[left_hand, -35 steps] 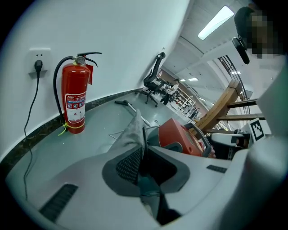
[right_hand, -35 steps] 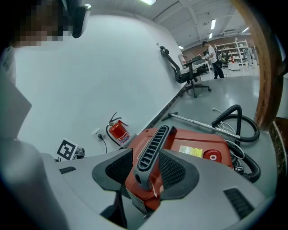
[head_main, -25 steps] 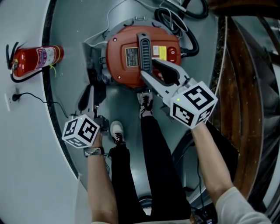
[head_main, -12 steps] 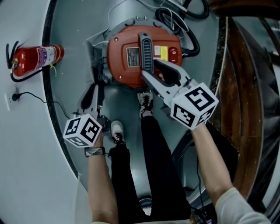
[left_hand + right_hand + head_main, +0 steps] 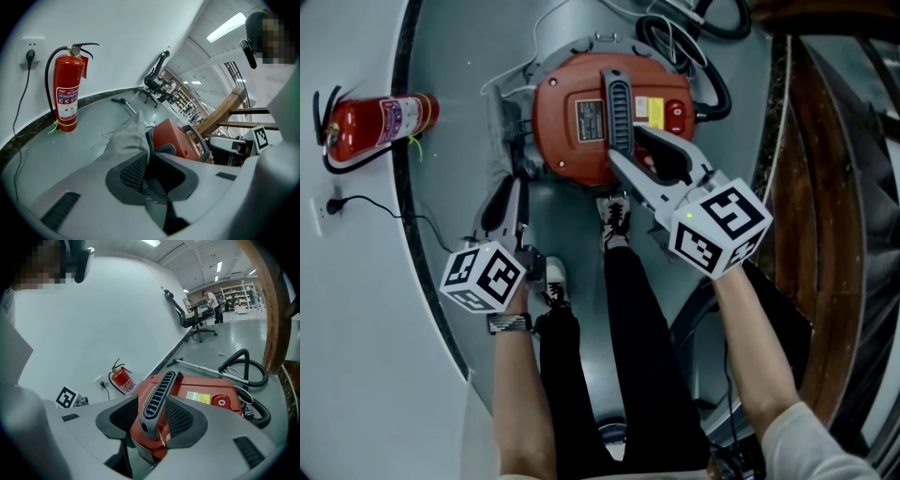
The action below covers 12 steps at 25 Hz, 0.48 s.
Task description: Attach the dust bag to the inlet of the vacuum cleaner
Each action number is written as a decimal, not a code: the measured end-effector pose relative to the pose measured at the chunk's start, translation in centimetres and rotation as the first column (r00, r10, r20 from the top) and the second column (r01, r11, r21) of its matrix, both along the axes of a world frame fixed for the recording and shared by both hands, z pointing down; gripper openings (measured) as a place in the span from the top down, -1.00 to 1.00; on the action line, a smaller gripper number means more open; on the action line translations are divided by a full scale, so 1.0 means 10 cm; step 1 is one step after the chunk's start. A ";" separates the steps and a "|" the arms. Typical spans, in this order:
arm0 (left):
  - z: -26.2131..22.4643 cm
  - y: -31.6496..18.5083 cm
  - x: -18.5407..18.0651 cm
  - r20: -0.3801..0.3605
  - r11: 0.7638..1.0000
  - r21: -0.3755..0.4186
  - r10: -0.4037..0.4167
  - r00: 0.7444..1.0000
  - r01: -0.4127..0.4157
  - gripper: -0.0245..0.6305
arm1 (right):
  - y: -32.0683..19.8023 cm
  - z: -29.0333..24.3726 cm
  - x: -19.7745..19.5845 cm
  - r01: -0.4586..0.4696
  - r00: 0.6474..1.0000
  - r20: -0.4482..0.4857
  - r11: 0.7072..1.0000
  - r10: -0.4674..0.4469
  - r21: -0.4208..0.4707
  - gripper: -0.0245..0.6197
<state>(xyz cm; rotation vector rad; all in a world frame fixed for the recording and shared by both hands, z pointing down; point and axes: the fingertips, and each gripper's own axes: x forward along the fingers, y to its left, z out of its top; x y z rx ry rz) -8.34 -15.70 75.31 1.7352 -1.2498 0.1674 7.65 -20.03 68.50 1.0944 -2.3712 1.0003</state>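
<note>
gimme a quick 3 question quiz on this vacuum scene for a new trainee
1. True or false: the right tongs are closed on the vacuum cleaner's hose.
2. What do the left tongs grip? A a power cord; B the dust bag; C a shoe.
3. Fill in: the fire extinguisher stands against the white ____.
Key: 1 false, they are closed on its black handle; 2 B; 3 wall.
</note>
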 end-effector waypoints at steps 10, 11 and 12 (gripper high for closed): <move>0.00 0.00 0.01 -0.003 1.000 0.008 -0.021 1.000 0.021 0.74 | 0.00 0.01 0.00 0.000 1.000 -0.027 1.000 0.000 0.011 0.36; 0.00 0.01 0.01 0.000 0.999 0.012 -0.038 0.999 0.038 0.73 | 0.00 0.01 0.00 -0.002 0.999 -0.032 1.000 0.003 0.017 0.36; -0.01 0.01 0.00 0.005 0.998 0.017 -0.056 0.998 0.056 0.72 | 0.00 0.01 0.00 -0.002 0.999 -0.036 1.000 0.003 0.022 0.35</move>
